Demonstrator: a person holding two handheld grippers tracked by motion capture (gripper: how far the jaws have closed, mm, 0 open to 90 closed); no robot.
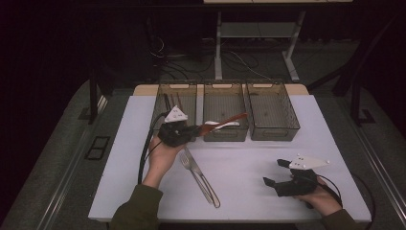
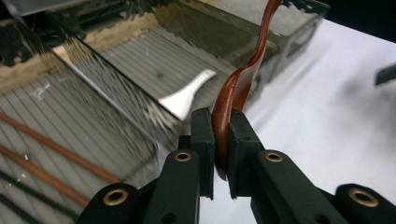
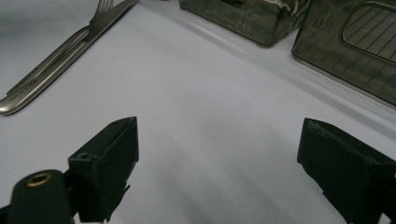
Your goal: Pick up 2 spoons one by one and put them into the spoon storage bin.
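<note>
Three clear bins sit in a row at the upper middle of the frame: the left bin (image 1: 176, 103) holds chopsticks (image 2: 51, 161), the middle bin (image 1: 225, 112) a white spoon (image 2: 186, 95). The left hand-held gripper (image 1: 194, 132) pinches a brown wooden spoon (image 2: 238, 84) over the middle bin's front edge. The right hand-held gripper (image 1: 275, 172), lower right, is spread above the tabletop (image 1: 249, 163)

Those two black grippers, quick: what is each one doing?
Left gripper: shut on the reddish-brown wooden spoon.
Right gripper: open, holding nothing.
</note>
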